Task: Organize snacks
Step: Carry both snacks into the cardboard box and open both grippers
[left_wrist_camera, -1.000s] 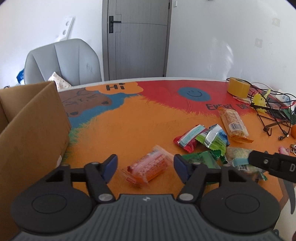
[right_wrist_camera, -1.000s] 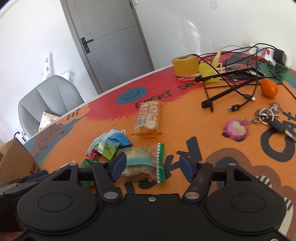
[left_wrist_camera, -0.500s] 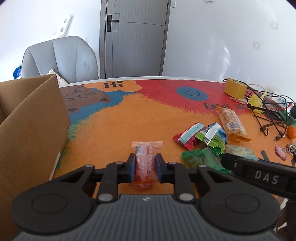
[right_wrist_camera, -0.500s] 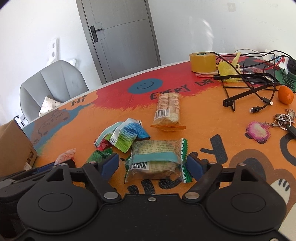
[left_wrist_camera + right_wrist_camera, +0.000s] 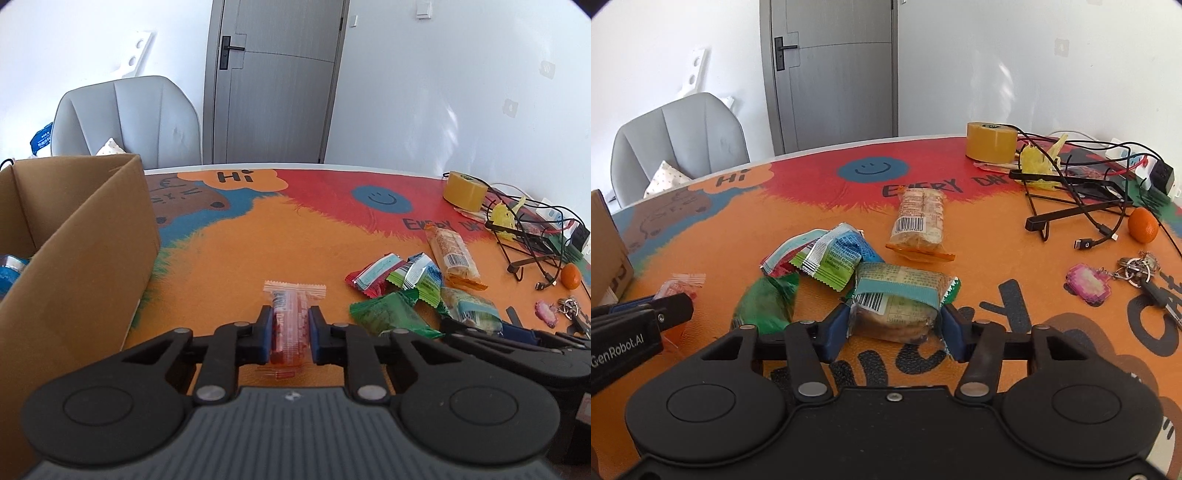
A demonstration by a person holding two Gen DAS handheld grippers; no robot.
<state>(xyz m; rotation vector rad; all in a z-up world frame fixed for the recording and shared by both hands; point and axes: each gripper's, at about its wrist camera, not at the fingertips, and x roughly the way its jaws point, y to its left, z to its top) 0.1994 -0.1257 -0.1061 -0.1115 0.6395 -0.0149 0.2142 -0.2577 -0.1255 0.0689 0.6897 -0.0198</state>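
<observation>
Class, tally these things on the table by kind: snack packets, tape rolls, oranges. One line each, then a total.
Snack packets: 6
Tape rolls: 1
Oranges: 1
Total: 8

Home room: door [image 5: 273, 81], cartoon tablecloth [image 5: 258, 229]

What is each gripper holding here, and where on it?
Left gripper clamps the orange-red clear snack packet across its lower middle. Right gripper has closed on the near end of the teal-banded biscuit pack.
</observation>
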